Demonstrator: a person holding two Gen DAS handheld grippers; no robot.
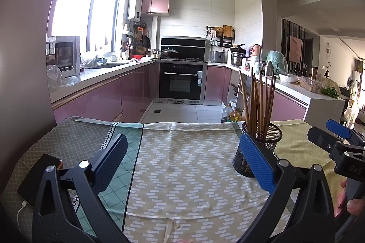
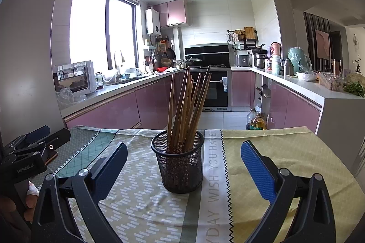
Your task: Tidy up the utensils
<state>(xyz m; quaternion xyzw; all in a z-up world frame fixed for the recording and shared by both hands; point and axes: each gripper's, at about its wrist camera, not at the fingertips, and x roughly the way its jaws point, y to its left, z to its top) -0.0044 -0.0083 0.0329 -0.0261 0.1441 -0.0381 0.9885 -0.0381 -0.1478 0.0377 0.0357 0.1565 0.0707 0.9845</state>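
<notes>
Nearest the lens in the right wrist view, the right claw [image 2: 183, 165] stands wide open and empty, its black arms ending in flat pads, one dark navy at lower left and one bright textured blue at lower right. Between and just beyond those pads, at the middle of the frame, sits the holder [image 2: 178, 163], a round black wire-mesh cup standing upright on the worktop [image 2: 285, 151]. In it is a bundle of slim brown wooden chopsticks [image 2: 189, 106], fanned out and leaning, with patterned lower ends showing through the mesh. In the left wrist view the holder [image 1: 264, 142] lies toward the lower right, partly behind the blue pad of the left claw [image 1: 182, 158], which is likewise spread open and grips nothing; the cup is off to that claw's side, not between its pads. A person's fingers [image 1: 346, 202] show at the lower right edge. The worktop is covered with a cloth [image 1: 182, 163] in pale yellow-green, teal diamonds and white dashes, slightly creased. A dark phone [image 1: 38, 177] with a white cable lies at lower left. Beyond is a kitchen with glossy pink cabinets [image 2: 109, 110], a black oven [image 1: 181, 82] and a bright window [image 2: 100, 26].
</notes>
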